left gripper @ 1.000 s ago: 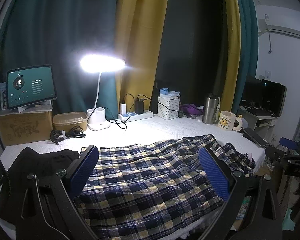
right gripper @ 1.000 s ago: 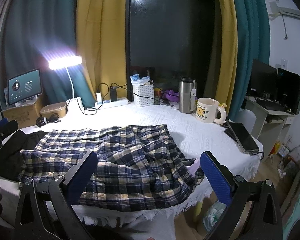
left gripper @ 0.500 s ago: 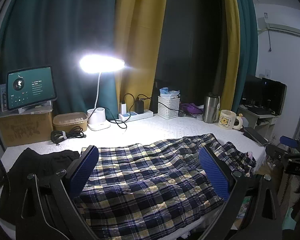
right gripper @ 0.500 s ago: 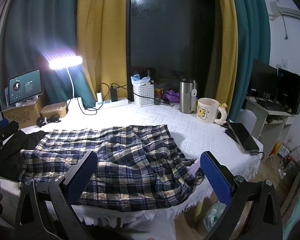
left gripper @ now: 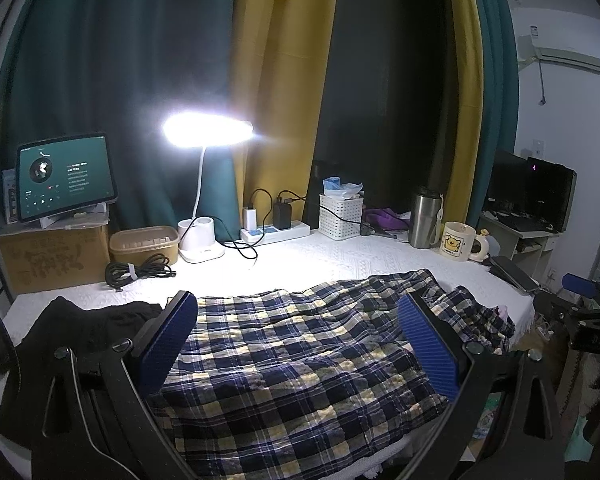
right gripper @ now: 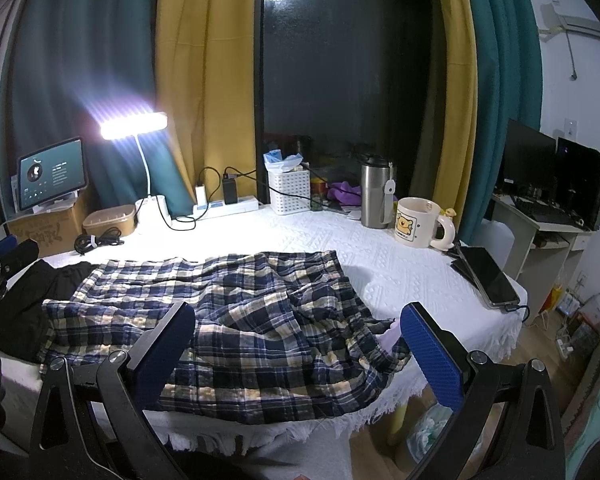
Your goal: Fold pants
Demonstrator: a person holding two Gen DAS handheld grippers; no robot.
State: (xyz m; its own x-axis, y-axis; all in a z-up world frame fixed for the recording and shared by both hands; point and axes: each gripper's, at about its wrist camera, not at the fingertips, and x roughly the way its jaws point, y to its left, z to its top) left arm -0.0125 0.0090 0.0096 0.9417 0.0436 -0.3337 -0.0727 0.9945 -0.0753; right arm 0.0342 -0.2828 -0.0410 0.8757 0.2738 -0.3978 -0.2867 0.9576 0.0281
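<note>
plaid pants (left gripper: 300, 360) lying flat on my desk (left gripper: 340, 256) | left gripper (left gripper: 298, 344) fingers spread, holding nothing | right gripper (right gripper: 300, 344) same, spread wide above the pants

The pants (right gripper: 236, 320) are soft, crinkled plaid cloth. Beneath them the table cover (right gripper: 400, 276) is white matt textile with a raised pattern and a fringed edge. Near the far edge the tumbler (right gripper: 374, 196) is brushed metal and the mug (right gripper: 416, 222) glossy ceramic. The gripper pads (left gripper: 430, 350) are ribbed blue.

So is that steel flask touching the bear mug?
Apart. In the right wrist view, white tablecloth shows between the flask and the mug.
</note>
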